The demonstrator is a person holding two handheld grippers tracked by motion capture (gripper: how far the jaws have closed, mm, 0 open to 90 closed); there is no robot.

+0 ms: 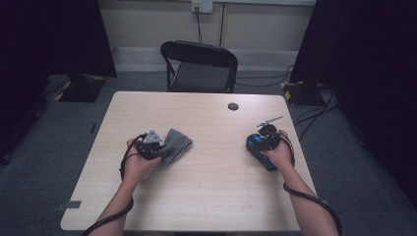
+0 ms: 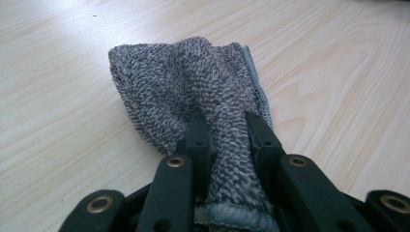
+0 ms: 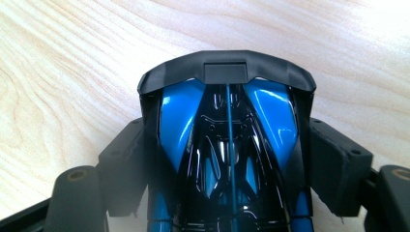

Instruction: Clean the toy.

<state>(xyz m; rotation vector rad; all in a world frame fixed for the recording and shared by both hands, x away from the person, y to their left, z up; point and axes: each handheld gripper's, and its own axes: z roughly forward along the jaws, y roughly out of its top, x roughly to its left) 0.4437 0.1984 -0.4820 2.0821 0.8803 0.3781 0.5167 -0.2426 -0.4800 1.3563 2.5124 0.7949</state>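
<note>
1. Pinching a grey cloth (image 2: 193, 92), the left gripper (image 1: 153, 146) has its jaws clenched on a bunched fold of it, seen between the two black jaws in the left gripper view.
2. That cloth (image 1: 176, 143) is a looped, nubbly terry weave with a stitched hem; it lies on the left half of the bench (image 1: 206, 196), fanning out from the jaws toward the far right.
3. Its long axis runs from the jaws outward, narrow at the grip and wider at the free end, which rests on the wood.
4. A toy car (image 3: 227, 145), glossy blue and black plastic with a dark matte end piece, sits between the jaws of the right gripper (image 1: 265, 140), which grasp it by its two flanks.
5. The car (image 1: 259, 151) is on the right half of the bench, its long axis slanting from far left to near right.
6. The bench top is pale wood grain, with a small dark round cap (image 1: 233, 106) near its far edge.
7. A black folding chair (image 1: 199, 66) stands beyond the far edge.
</note>
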